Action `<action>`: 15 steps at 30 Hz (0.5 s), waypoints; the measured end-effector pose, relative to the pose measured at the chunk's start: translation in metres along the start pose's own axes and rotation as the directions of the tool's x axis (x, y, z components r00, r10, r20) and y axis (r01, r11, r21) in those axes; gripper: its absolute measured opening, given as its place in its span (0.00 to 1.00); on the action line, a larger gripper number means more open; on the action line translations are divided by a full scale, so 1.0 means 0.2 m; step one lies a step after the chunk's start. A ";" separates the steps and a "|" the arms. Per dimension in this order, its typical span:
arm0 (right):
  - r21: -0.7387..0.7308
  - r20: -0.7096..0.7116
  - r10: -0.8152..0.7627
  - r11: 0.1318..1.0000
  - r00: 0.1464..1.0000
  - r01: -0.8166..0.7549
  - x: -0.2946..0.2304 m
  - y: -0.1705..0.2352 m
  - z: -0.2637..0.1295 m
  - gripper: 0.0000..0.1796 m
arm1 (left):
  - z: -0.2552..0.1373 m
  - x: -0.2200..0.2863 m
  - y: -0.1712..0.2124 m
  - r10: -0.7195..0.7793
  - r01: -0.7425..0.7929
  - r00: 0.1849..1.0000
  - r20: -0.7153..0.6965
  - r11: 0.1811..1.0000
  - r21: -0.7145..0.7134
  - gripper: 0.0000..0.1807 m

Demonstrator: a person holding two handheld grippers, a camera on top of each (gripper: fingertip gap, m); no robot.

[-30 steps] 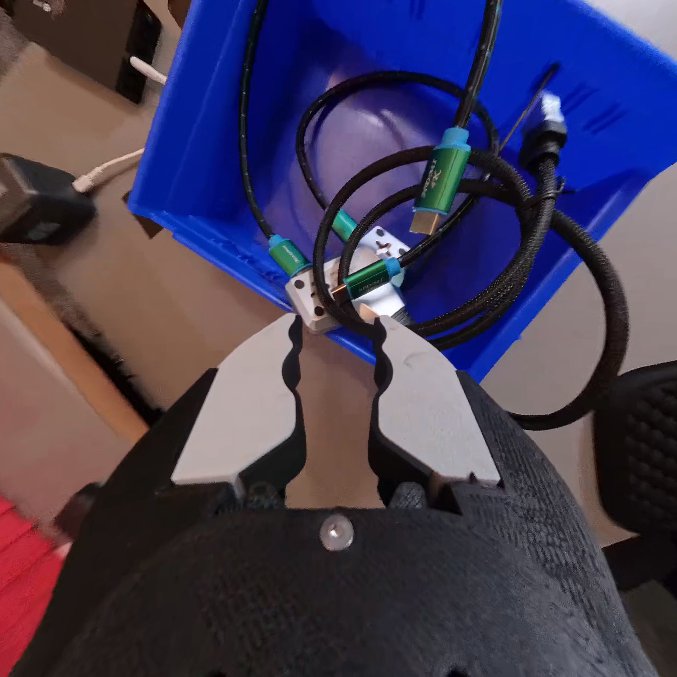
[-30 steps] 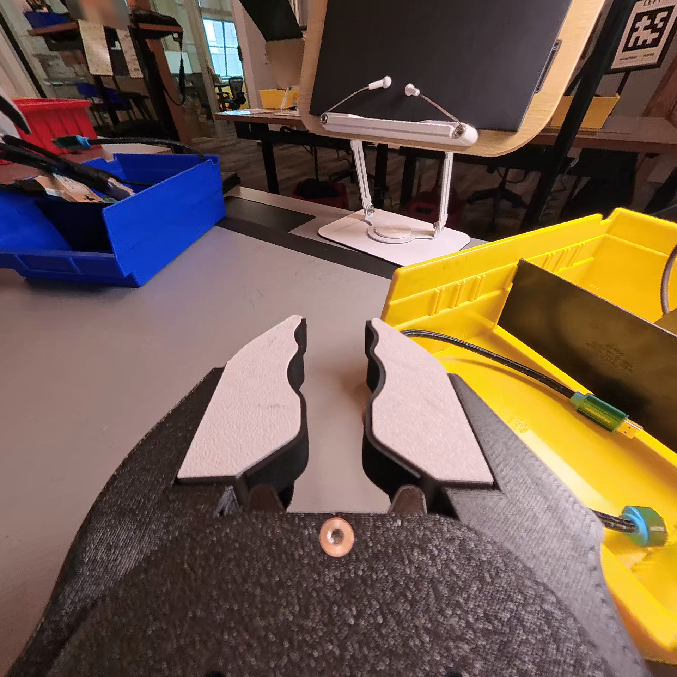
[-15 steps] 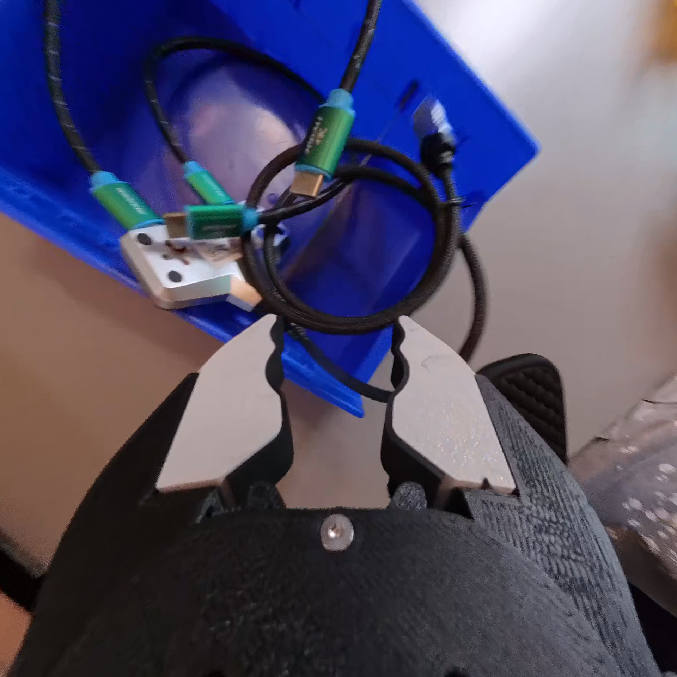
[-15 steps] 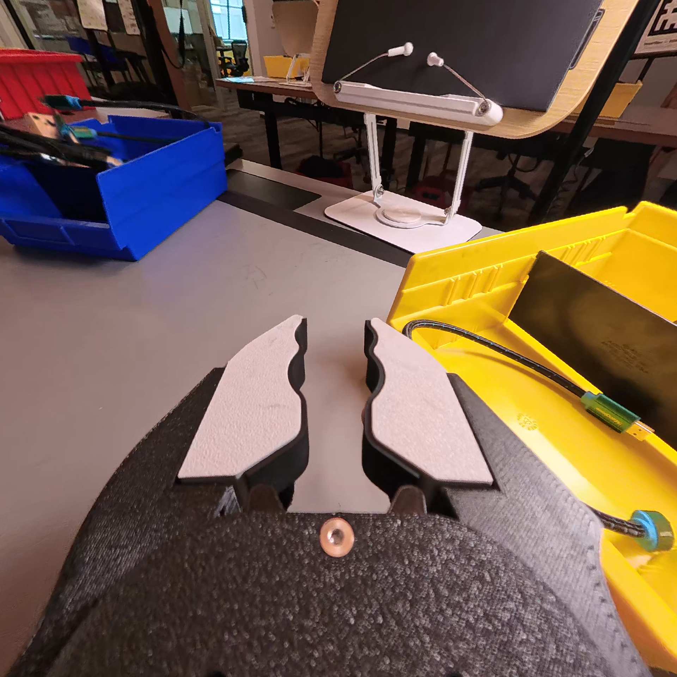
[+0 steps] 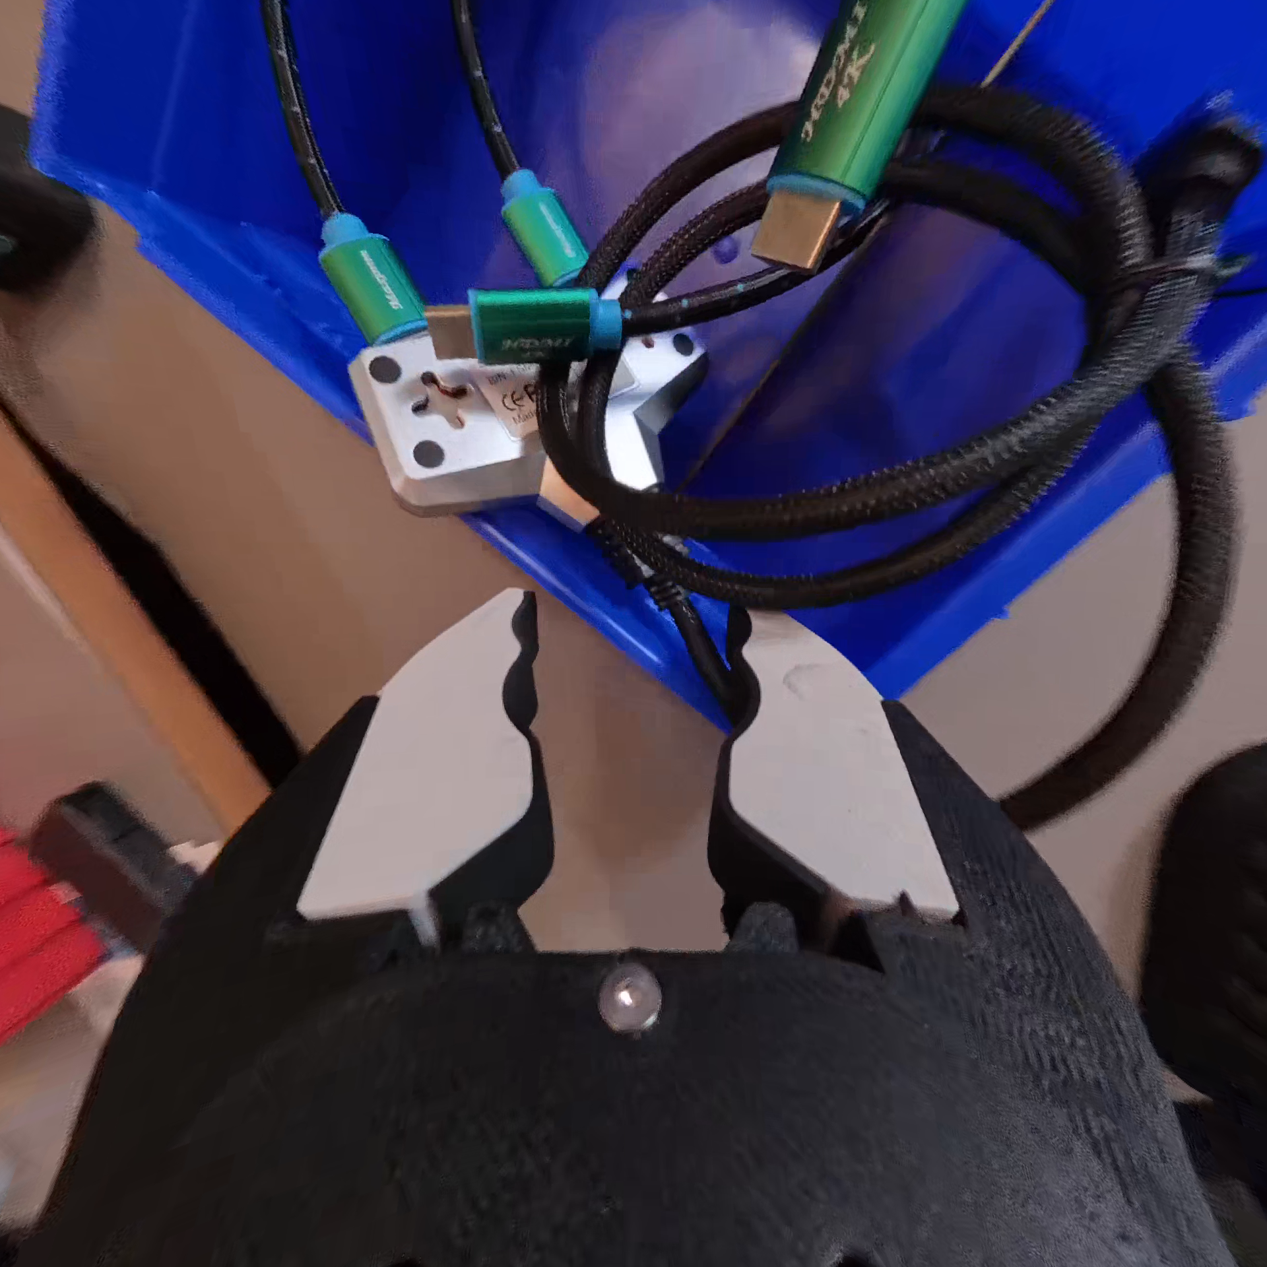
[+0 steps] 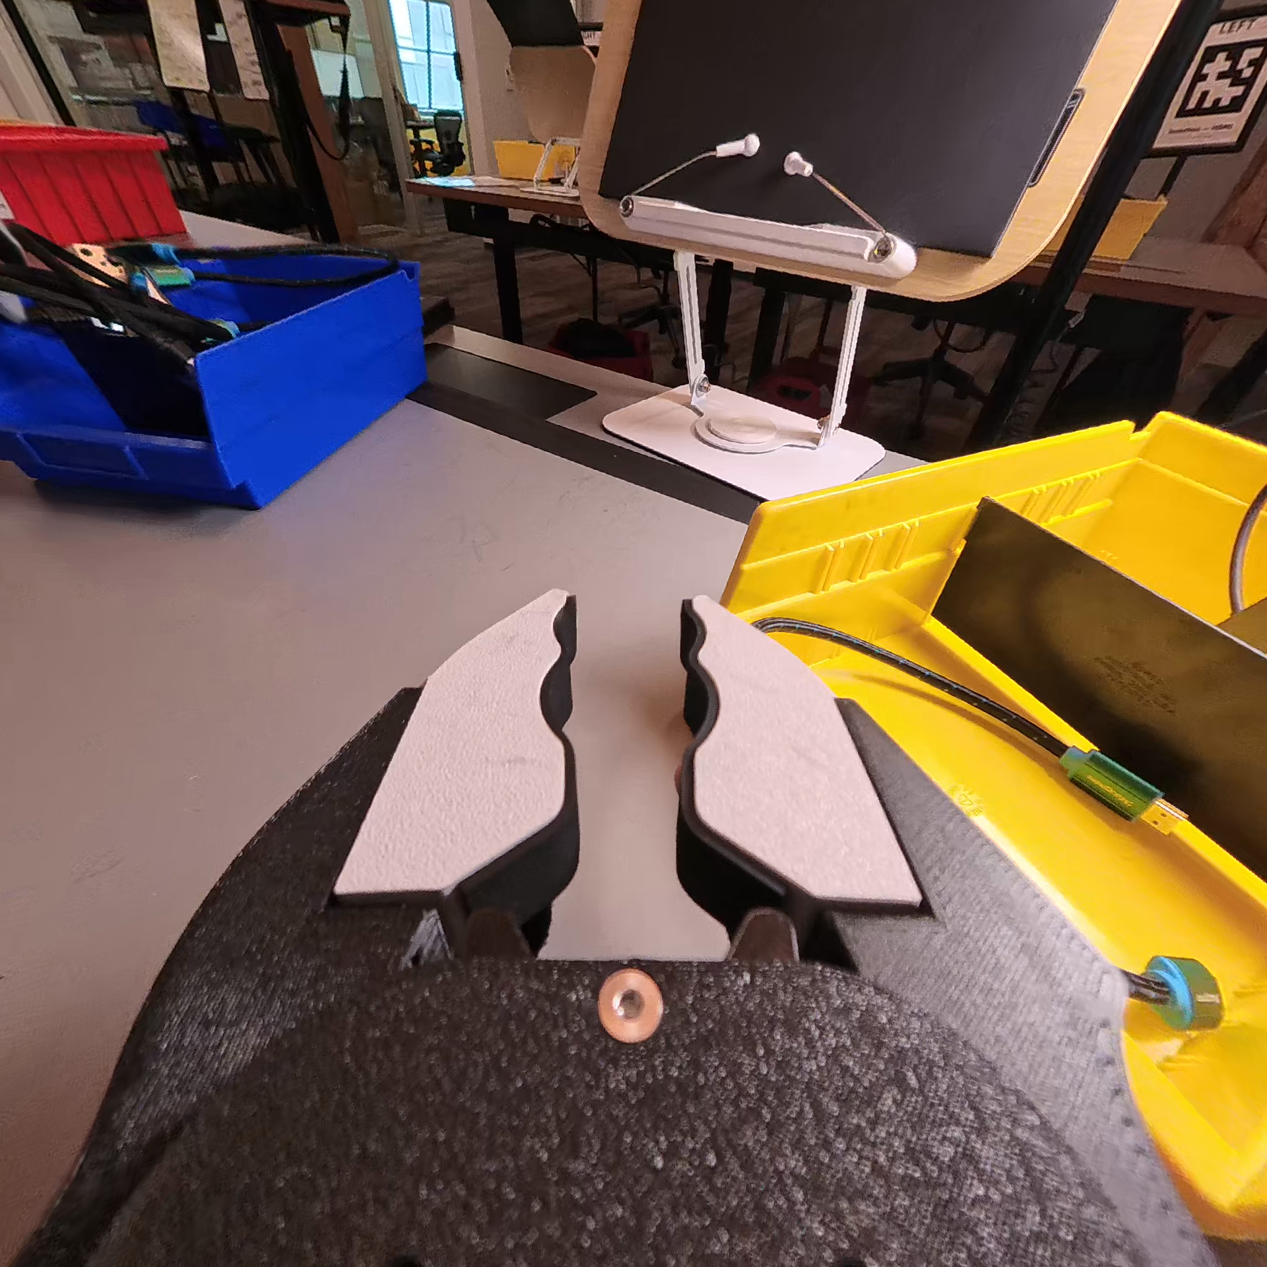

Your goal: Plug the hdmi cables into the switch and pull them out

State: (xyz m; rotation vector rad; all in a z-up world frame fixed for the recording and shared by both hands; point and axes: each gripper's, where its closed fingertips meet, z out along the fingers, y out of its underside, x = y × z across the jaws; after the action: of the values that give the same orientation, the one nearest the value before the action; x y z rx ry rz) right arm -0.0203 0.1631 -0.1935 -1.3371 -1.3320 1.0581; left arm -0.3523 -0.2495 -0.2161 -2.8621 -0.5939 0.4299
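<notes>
In the left wrist view a silver HDMI switch [image 5: 473, 425] lies at the near rim of the blue bin [image 5: 206, 137]. Two green HDMI plugs [image 5: 373, 284] sit in its far side. A third green plug [image 5: 535, 326] lies loose across it, and a fourth [image 5: 857, 103] hangs closer to the camera. Black braided cable [image 5: 891, 493] coils over the switch. My left gripper [image 5: 631, 610] is open just short of the bin rim, and a thin black cable [image 5: 699, 651] runs beside its right finger. My right gripper [image 6: 627, 610] is open and empty over the grey table [image 6: 274, 651].
A yellow bin [image 6: 857, 535] at the right holds a black divider [image 6: 1097, 672] and a cable with a green plug [image 6: 1111, 781]. The blue bin [image 6: 308, 370] stands at the far left with a red bin [image 6: 82, 178] behind it. A white tablet stand [image 6: 747, 439] stands at the back.
My left gripper has swung about over the blue bin, come closer to the switch, and its jaws have opened wider. My right gripper has shifted only slightly and stays open.
</notes>
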 end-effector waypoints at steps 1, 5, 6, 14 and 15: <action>0.004 -0.004 0.002 1.000 1.000 -0.002 0.01 0.00 0.00 0.16 | 0.03 -0.01 0.00 0.022 -0.020 0.999 0.048 0.999 -0.035 0.32; 0.021 -0.015 0.011 1.000 1.000 -0.011 0.02 -0.02 -0.02 0.16 | 0.09 -0.07 -0.01 0.103 -0.074 0.967 0.231 0.988 -0.132 0.34; 0.022 -0.016 0.012 1.000 1.000 -0.011 0.03 -0.02 -0.02 0.15 | 0.08 -0.09 -0.02 0.119 -0.086 0.956 0.267 0.988 -0.131 0.33; 0.035 -0.022 0.013 0.999 1.000 -0.012 0.04 -0.04 -0.03 0.15 | 0.02 -0.12 -0.04 0.300 -0.227 0.884 0.359 0.946 -0.231 0.14; 0.035 -0.023 0.013 0.999 1.000 -0.012 0.04 -0.04 -0.03 0.15 | -0.01 -0.14 -0.04 0.335 -0.248 0.858 0.389 0.934 -0.256 0.13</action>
State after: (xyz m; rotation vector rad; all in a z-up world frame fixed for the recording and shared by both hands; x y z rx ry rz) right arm -0.0156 0.1704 -0.1849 -1.3298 -1.2841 1.0669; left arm -0.3787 -0.2532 -0.2063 -3.0718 -0.2638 1.1328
